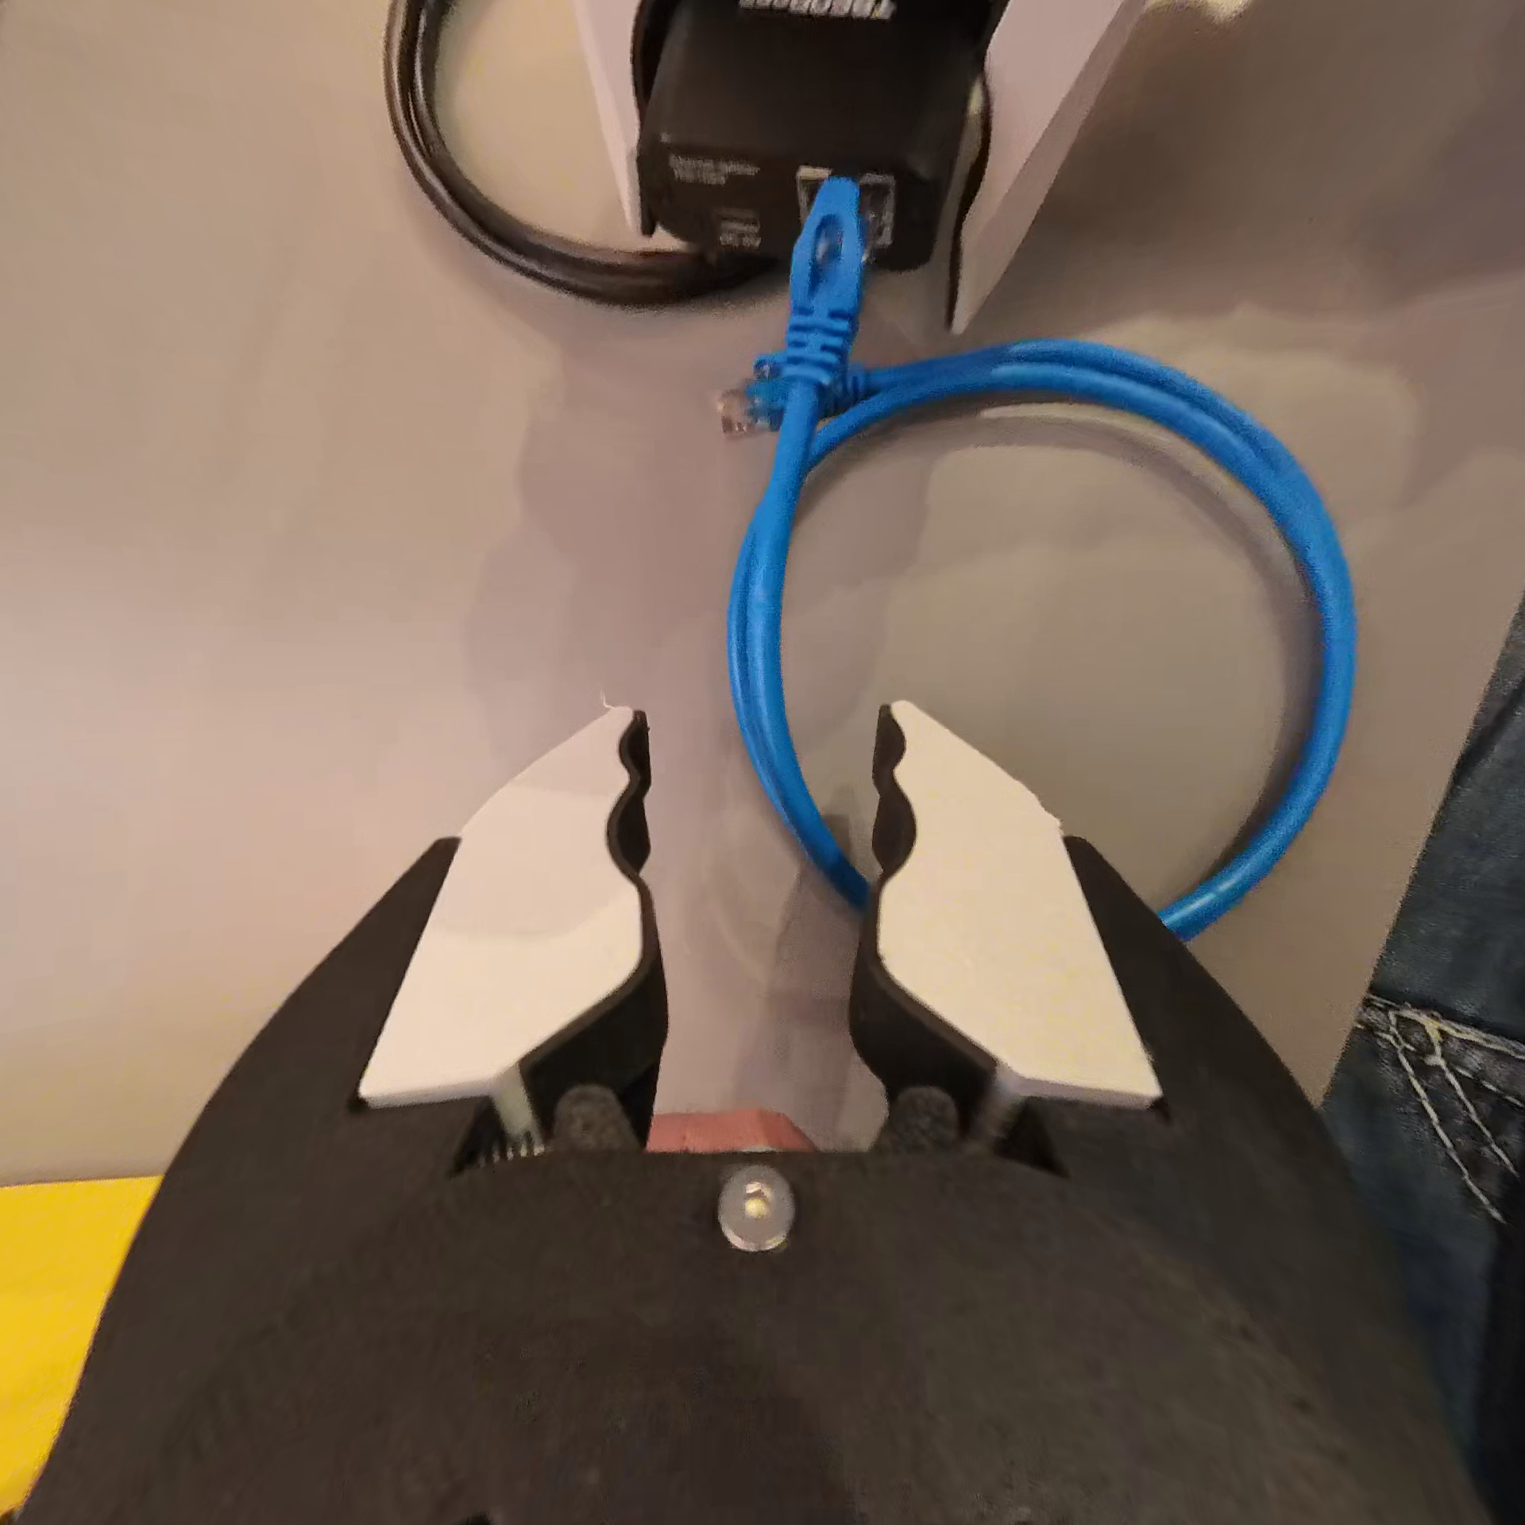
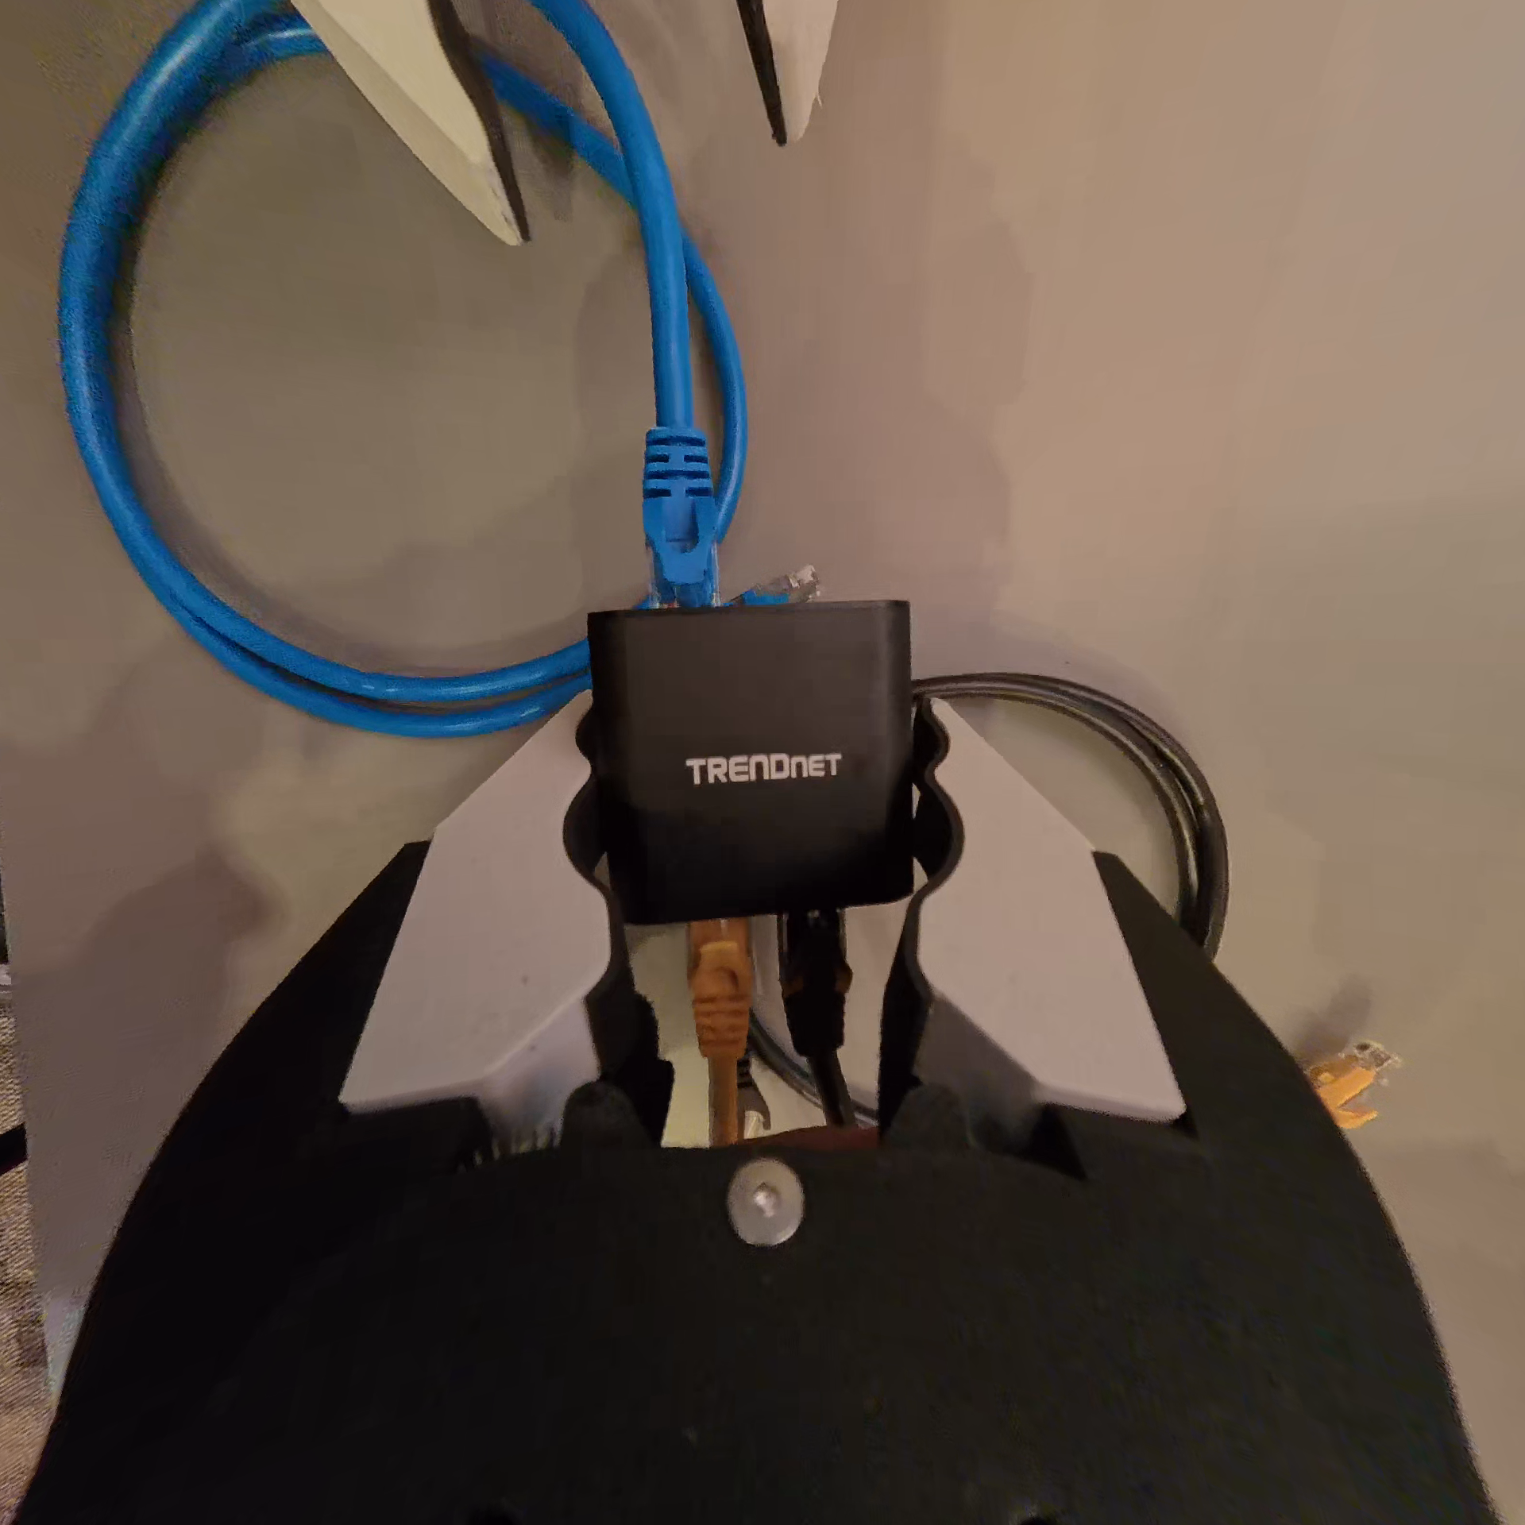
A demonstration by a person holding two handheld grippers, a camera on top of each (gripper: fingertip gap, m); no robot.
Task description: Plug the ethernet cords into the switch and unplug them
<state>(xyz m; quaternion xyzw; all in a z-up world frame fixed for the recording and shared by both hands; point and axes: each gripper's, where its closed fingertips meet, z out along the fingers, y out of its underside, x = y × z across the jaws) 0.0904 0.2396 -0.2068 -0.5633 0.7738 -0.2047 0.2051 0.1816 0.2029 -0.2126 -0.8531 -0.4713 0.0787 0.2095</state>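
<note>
The small black switch (image 2: 755, 759) sits on the grey table, and my right gripper (image 2: 755, 726) is shut on its two sides. A blue ethernet cord (image 2: 107, 363) loops on the table; one blue plug (image 2: 678, 528) is in a port on the switch's far face, and its other plug (image 2: 784, 587) lies loose beside it. An orange cord's plug (image 2: 720, 990) and a black cord (image 2: 817, 982) are in the near face. In the left wrist view the switch (image 1: 784, 157) is ahead, the blue plug (image 1: 825, 247) in it, the loose plug (image 1: 747, 404) on the table. My left gripper (image 1: 763, 726) is open and empty above the blue loop.
A black cable (image 1: 462, 190) coils on the table beside the switch. A loose orange plug (image 2: 1349, 1081) lies at the right. A person's jeans (image 1: 1444, 1031) are at the table edge, and a yellow thing (image 1: 58, 1320) is at the lower left. The left gripper's tips are roughly 11 centimeters from the right gripper's.
</note>
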